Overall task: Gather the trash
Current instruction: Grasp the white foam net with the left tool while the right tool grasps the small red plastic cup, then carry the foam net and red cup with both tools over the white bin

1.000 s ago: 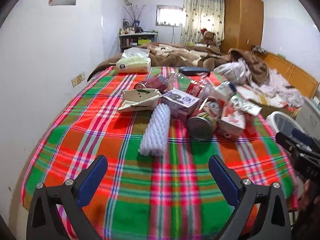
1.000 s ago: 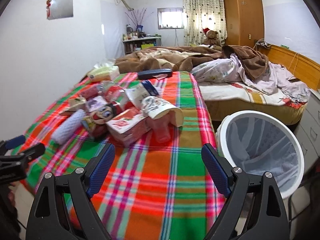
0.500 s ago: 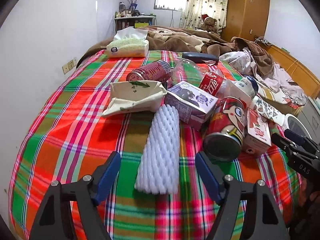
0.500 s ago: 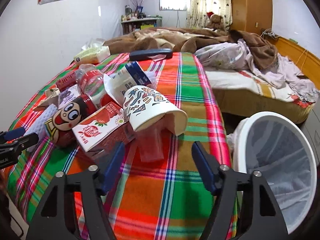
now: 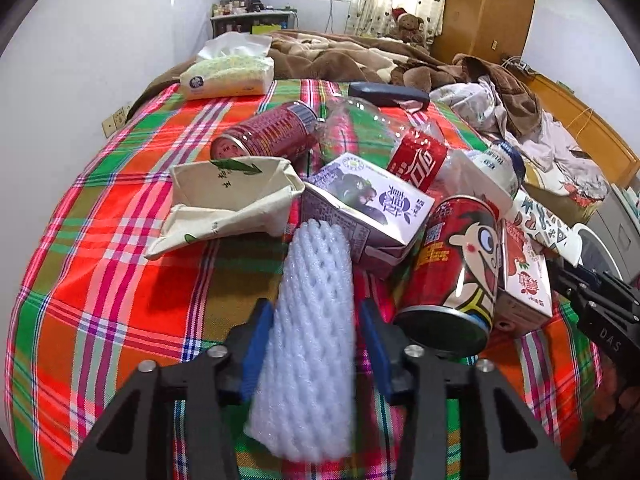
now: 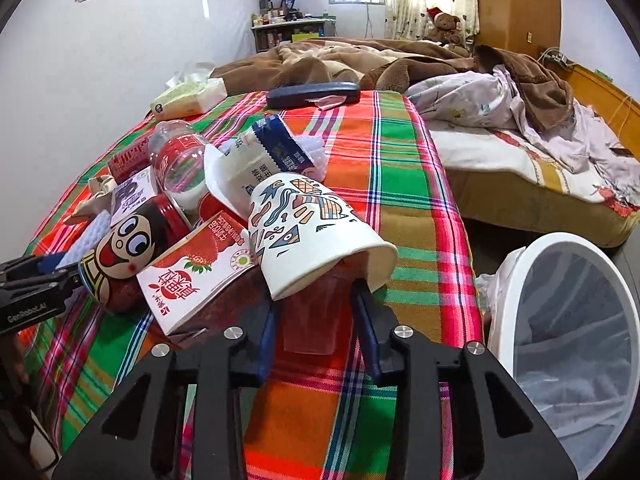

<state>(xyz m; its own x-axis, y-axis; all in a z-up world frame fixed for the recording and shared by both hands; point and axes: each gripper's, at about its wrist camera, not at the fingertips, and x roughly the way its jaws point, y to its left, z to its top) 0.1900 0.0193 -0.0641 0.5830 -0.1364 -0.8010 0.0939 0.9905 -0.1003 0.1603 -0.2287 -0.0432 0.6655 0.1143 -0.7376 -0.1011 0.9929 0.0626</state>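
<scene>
Left gripper [image 5: 316, 344] fingers bracket the white foam fruit sleeve [image 5: 314, 320] beside the cartoon can [image 5: 452, 272], seemingly clenching it. Right gripper [image 6: 316, 320] fingers flank a translucent pink cup [image 6: 316, 320] under the paper cup [image 6: 316, 232]; contact unclear. Soft foam could slip free, toppling the can.

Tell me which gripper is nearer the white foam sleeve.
Left. The left gripper straddles the foam sleeve; the right gripper is across the pile, at the paper cup.

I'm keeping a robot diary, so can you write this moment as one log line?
left gripper: around white foam net sleeve | right gripper: around clear plastic cup under the paper cup | bin: on the right, nothing dropped in yet
</scene>
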